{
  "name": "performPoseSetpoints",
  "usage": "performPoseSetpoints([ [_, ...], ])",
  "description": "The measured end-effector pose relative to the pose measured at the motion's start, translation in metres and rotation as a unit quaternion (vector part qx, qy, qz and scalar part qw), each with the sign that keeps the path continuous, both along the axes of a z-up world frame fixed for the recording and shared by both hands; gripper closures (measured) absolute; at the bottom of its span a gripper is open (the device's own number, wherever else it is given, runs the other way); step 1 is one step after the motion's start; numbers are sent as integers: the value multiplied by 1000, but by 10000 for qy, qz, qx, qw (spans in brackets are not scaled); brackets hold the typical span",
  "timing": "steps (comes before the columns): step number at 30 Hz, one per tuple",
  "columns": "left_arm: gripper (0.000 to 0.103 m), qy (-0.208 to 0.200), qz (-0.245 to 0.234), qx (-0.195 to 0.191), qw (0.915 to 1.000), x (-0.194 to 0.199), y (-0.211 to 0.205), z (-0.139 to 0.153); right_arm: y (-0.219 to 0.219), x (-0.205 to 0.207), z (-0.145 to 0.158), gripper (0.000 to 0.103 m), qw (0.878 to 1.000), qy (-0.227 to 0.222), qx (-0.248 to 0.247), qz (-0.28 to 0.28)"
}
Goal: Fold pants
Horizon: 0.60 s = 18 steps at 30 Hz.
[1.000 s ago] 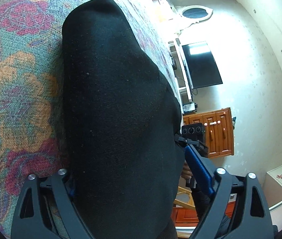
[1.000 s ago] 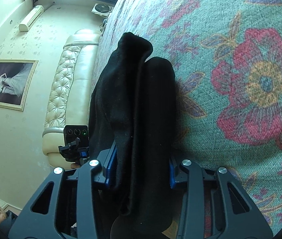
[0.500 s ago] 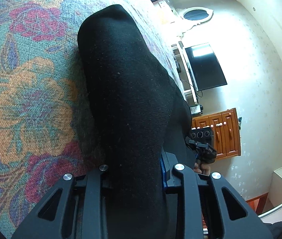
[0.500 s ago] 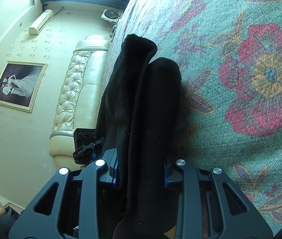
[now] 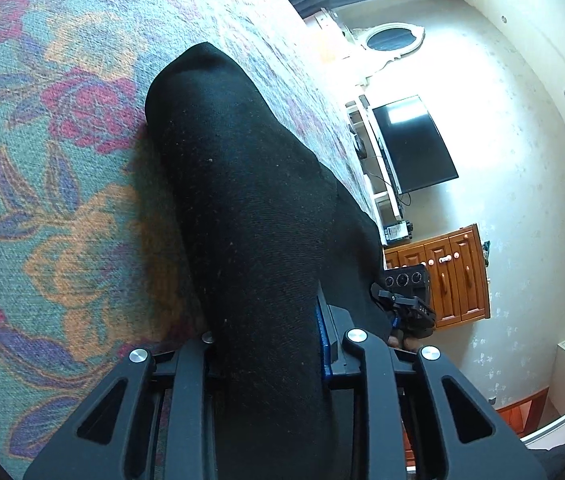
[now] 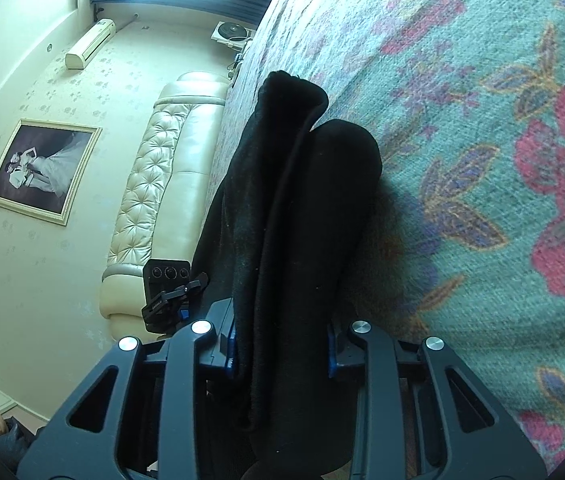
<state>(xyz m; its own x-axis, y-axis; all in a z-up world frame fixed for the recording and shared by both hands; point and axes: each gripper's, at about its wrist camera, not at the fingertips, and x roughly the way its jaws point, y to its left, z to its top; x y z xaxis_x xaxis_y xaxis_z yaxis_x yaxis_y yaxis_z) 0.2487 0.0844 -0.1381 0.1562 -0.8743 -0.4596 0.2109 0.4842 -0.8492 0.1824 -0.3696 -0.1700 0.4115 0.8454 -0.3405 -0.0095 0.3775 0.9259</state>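
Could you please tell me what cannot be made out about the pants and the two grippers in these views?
- Left wrist view: the black pants cover the left gripper's jaws, hiding the contact.
- Right wrist view: the folded bundle hides the right gripper's jaws; its lower end is cut off by the frame edge.

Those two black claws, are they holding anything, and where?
Both hold the black pants: left gripper and right gripper each pinch a bunched fold of the cloth.
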Motion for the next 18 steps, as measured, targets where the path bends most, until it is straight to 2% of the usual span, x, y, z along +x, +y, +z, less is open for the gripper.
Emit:
performPoseSetpoints([
  [12,77,172,562,-72,9982,14,59,-11,61,50,-6,73,9993,37,209,308],
  [18,77,172,741,-86,9971,20,72,-10,85,73,-5,73,9987,56,208,454],
])
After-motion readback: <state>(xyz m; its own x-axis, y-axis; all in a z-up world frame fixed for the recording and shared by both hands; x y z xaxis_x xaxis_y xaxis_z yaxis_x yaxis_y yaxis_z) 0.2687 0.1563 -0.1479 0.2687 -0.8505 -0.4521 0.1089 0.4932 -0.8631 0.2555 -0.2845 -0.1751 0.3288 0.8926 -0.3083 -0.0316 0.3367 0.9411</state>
